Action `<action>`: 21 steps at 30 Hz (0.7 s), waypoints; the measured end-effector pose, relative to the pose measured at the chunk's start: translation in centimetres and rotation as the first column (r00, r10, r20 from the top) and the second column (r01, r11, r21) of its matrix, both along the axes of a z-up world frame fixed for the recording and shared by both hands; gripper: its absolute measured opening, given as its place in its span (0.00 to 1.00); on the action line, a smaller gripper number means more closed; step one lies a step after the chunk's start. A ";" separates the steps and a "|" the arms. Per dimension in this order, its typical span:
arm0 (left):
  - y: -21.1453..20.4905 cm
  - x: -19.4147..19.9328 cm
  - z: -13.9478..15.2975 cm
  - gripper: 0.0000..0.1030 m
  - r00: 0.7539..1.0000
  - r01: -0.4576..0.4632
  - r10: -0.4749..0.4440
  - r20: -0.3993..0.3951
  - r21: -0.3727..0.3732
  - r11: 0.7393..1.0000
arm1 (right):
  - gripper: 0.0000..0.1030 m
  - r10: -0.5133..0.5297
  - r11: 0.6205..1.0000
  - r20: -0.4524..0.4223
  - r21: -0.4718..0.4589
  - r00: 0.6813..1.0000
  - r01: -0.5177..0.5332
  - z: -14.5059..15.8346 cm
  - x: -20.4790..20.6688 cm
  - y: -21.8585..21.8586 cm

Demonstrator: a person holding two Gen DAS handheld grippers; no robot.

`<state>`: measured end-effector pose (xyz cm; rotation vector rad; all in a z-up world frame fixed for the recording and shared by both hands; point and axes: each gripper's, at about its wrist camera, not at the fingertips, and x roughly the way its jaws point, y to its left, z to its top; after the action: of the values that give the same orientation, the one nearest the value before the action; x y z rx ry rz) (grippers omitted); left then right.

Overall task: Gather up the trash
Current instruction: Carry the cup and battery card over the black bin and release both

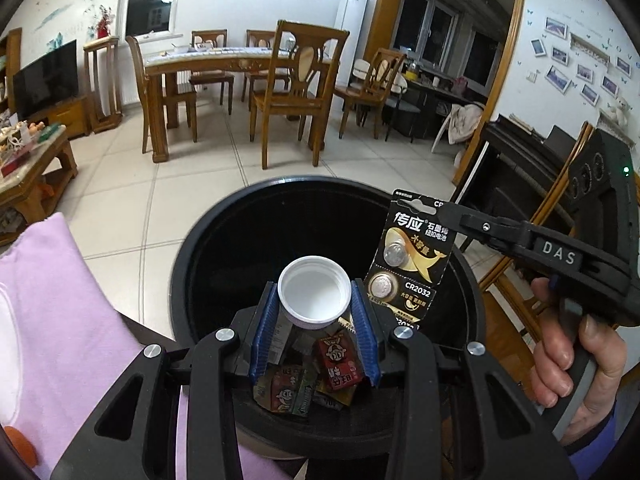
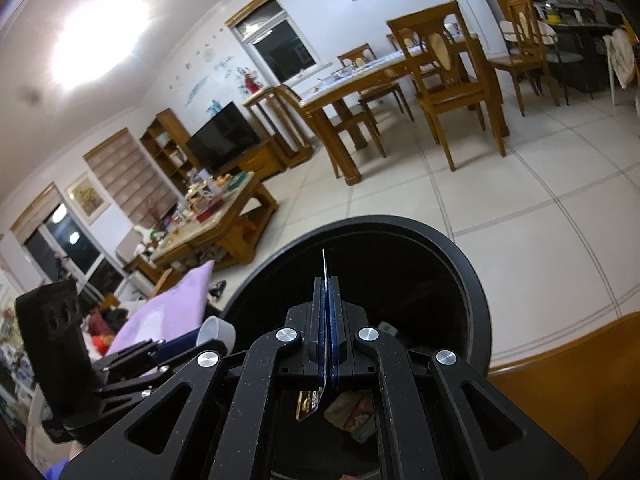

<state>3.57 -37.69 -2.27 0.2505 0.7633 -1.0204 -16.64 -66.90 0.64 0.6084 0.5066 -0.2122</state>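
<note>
My left gripper (image 1: 314, 312) is shut on a white plastic bottle cap (image 1: 315, 297), held over the open black trash bin (image 1: 256, 216). My right gripper (image 2: 329, 304) is shut on a black and gold button battery card (image 1: 412, 264), held edge-on over the bin (image 2: 460, 256); it comes in from the right in the left wrist view (image 1: 460, 216). Red snack wrappers (image 1: 338, 362) lie in the bottom of the bin. The cap also shows in the right wrist view (image 2: 218, 330).
A purple cloth (image 1: 56, 320) lies left of the bin. A wooden coffee table (image 1: 32, 168) with clutter stands at the left. A dining table with chairs (image 1: 280, 80) stands on the tiled floor beyond. A wooden edge (image 2: 568, 368) is at the right.
</note>
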 end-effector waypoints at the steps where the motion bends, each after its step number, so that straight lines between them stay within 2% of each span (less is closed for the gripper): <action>1: -0.2 0.0 -0.2 0.36 1.000 0.001 -0.001 0.000 0.005 1.000 | 0.03 -0.001 1.000 -0.004 0.003 1.000 0.001 0.0 0.4 0.1; 8: -1.2 -0.2 -0.7 0.36 1.000 0.010 -0.010 0.000 0.034 0.999 | 0.03 -0.004 1.000 -0.029 0.021 1.000 0.005 -1.8 0.6 0.1; 16: -1.6 -0.3 -0.5 0.39 1.000 0.010 -0.010 -0.007 0.045 0.999 | 0.07 0.005 0.999 -0.039 0.045 0.999 -0.003 -1.9 1.5 1.0; 17: -1.6 -0.4 -0.3 0.47 1.000 0.009 -0.009 -0.002 0.045 0.999 | 0.12 0.007 0.999 -0.037 0.051 0.999 -0.005 -1.9 1.6 1.1; 18: -1.5 -0.6 -0.2 0.53 1.000 0.006 -0.006 0.001 0.043 0.999 | 0.22 0.006 0.999 -0.036 0.051 0.999 -0.004 -1.8 1.6 1.2; 19: -1.3 -0.7 0.0 0.67 1.000 0.001 -0.001 0.008 0.037 0.999 | 0.29 0.006 0.999 -0.035 0.048 0.999 -0.004 -1.7 1.6 1.2; 20: -0.8 -0.8 0.4 0.74 1.000 -0.009 0.008 0.024 0.023 1.000 | 0.37 0.004 0.999 -0.032 0.045 0.999 -0.002 -1.6 1.6 1.4; 21: -0.5 -1.0 0.7 0.75 0.999 -0.011 0.010 0.035 0.017 1.000 | 0.38 0.005 0.999 -0.029 0.042 1.000 -0.004 -1.4 1.7 1.7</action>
<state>2.59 -38.21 -1.56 0.2779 0.7409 -0.9975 -14.90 -65.22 -0.80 0.6463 0.5419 -0.2070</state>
